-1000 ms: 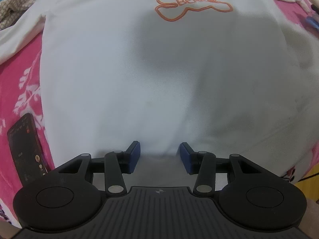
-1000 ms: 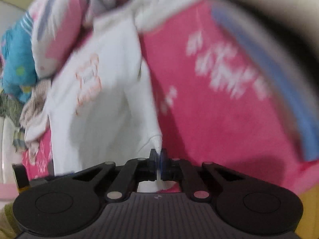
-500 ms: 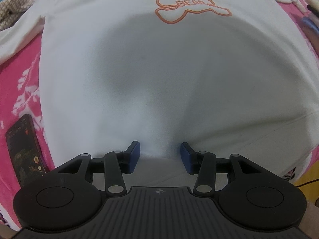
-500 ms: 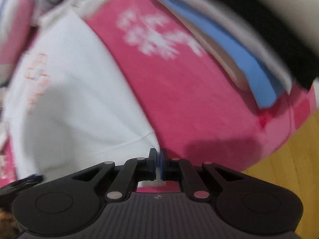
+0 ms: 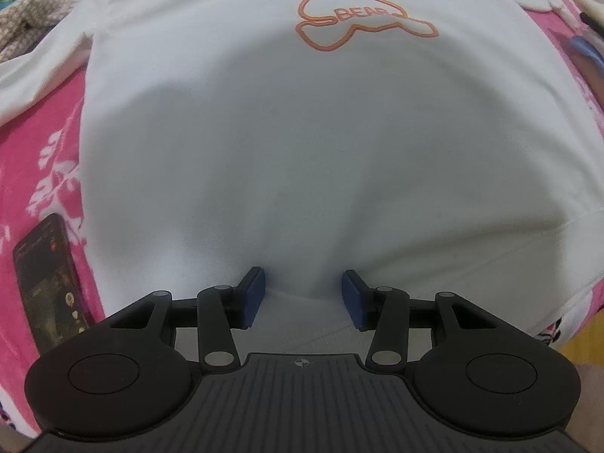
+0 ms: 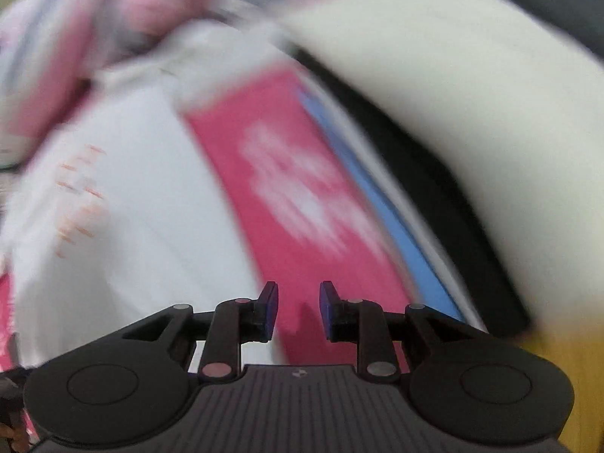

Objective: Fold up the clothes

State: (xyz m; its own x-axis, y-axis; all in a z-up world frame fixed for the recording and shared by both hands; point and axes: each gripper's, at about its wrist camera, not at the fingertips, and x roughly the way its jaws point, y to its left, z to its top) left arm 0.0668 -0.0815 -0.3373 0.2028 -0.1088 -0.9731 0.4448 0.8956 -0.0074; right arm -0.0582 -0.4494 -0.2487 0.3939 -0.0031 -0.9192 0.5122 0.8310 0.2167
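While the white sweatshirt lay spread flat on the pink bed cover, your left gripper and right gripper stood apart, empty; you needed both hem corners gripped evenly.

The white sweatshirt with an orange bear outline lies spread on the pink floral bedspread, directly ahead of the left gripper. A black smartphone lies on the bedspread left of that gripper, just beside the sweatshirt's edge. The sweatshirt lies left of the right gripper.

A pink white-patterned bedspread covers the bed, with yellowish wooden floor beside it.
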